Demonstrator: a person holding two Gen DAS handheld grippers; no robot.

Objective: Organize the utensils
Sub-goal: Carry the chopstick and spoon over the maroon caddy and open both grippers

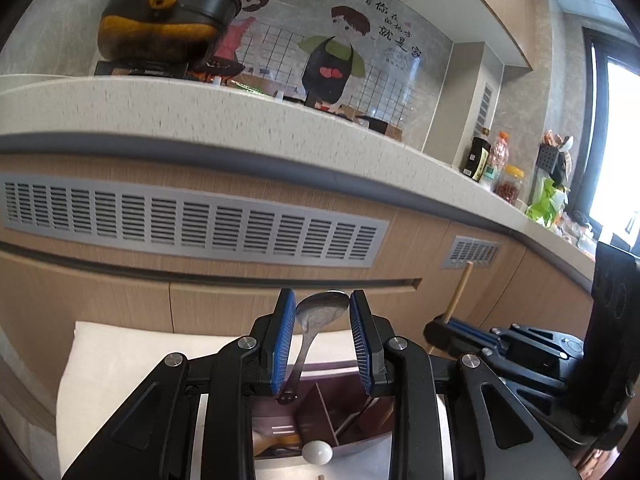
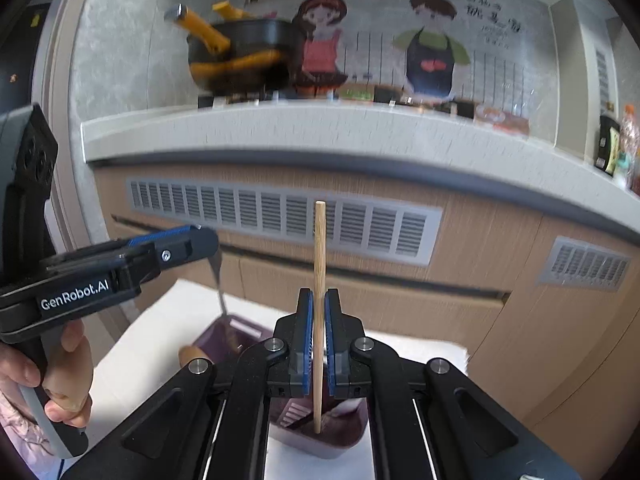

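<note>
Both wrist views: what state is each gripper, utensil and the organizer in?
Left gripper: shut on the spoon.
Metal spoon: held bowl up, handle hanging down.
Right gripper: shut on the chopstick.
Wooden chopstick: held upright.
Purple organizer: below both, already holding some utensils.

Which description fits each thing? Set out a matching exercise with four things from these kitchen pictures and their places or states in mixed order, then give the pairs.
Things:
1. metal spoon
2. wooden chopstick
3. black pot
4. purple divided box

Descriptions:
A. on the stove, up on the counter
B. held upright in the right gripper
C. on the white surface below both grippers
D. between the pads of the left gripper

Pairs: 1-D, 2-B, 3-A, 4-C
</note>
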